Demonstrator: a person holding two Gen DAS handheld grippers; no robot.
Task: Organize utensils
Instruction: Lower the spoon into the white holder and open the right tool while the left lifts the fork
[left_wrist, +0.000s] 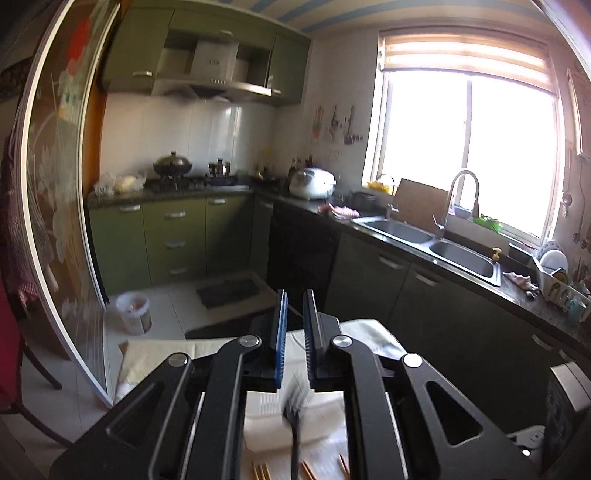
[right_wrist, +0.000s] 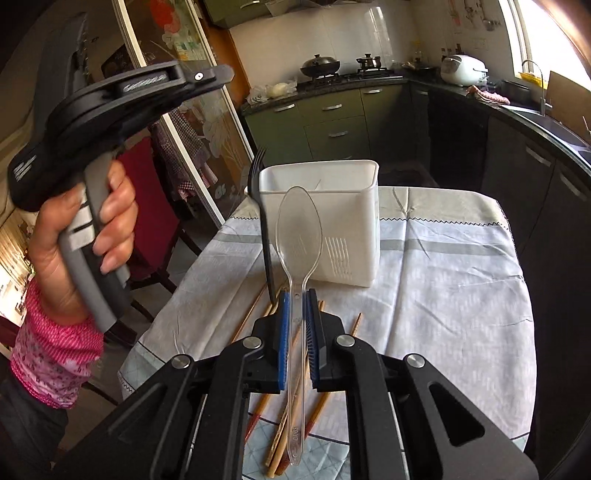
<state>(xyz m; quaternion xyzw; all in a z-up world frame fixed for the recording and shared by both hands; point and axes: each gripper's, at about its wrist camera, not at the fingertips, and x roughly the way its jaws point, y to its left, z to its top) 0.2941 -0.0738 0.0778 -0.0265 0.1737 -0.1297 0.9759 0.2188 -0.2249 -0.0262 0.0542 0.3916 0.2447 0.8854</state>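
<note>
Right tool (right_wrist: 295, 302): ribbed blue pads clamped on the neck of a clear plastic spoon (right_wrist: 298, 236), bowl upright and glossy, its thin handle running down between the fingers toward the lens. Beneath it, slender wooden chopsticks (right_wrist: 314, 410) with reddish-brown ends lie loosely crossed on the worktop (right_wrist: 461, 295), which carries a pale, creased cloth with grey bands and a zigzag stitched hem. Beyond the chopsticks stands a white, matte, rounded-rectangular plastic holder (right_wrist: 343, 221) with a panel of ribbed slots low on its front wall; its interior is largely hidden from this angle. Left tool (left_wrist: 294, 317): the pads stand close together with only a narrow gap showing at the tips. A black plastic fork (left_wrist: 295, 417) sits below them, tines blurred and handle cut off at the frame edge; the right wrist view shows the fork (right_wrist: 264, 221) upright just left of the holder, its lower end hidden behind the right tool. A hand (right_wrist: 77, 240) in a pink patterned sleeve (right_wrist: 55, 354) grips the left tool's grey handle.
</note>
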